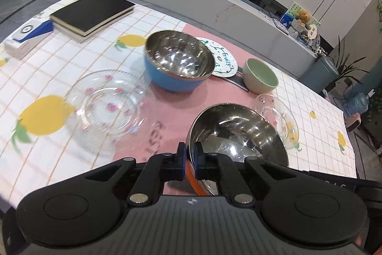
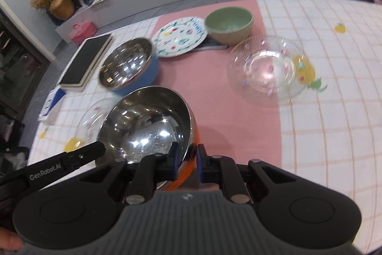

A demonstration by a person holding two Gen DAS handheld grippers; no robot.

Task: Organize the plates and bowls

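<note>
A steel bowl with an orange outside (image 1: 238, 133) is lifted slightly over the pink mat, held from both sides. My left gripper (image 1: 189, 159) is shut on its left rim. My right gripper (image 2: 187, 164) is shut on the right rim of the same orange bowl (image 2: 148, 126). The left gripper's finger (image 2: 95, 151) shows at the bowl's far side in the right wrist view. Beyond stand a blue steel bowl (image 1: 179, 61), a green bowl (image 1: 260, 75) and a white patterned plate (image 1: 224, 59). One glass plate (image 1: 109, 104) lies to the left, another glass plate (image 1: 284, 121) to the right.
A stack of black-covered books (image 1: 93, 11) and a blue-and-white box (image 1: 28, 35) lie at the table's far left. The checked tablecloth (image 2: 322, 135) carries a pink mat (image 2: 238, 116) down the middle. A low marble shelf runs behind the table.
</note>
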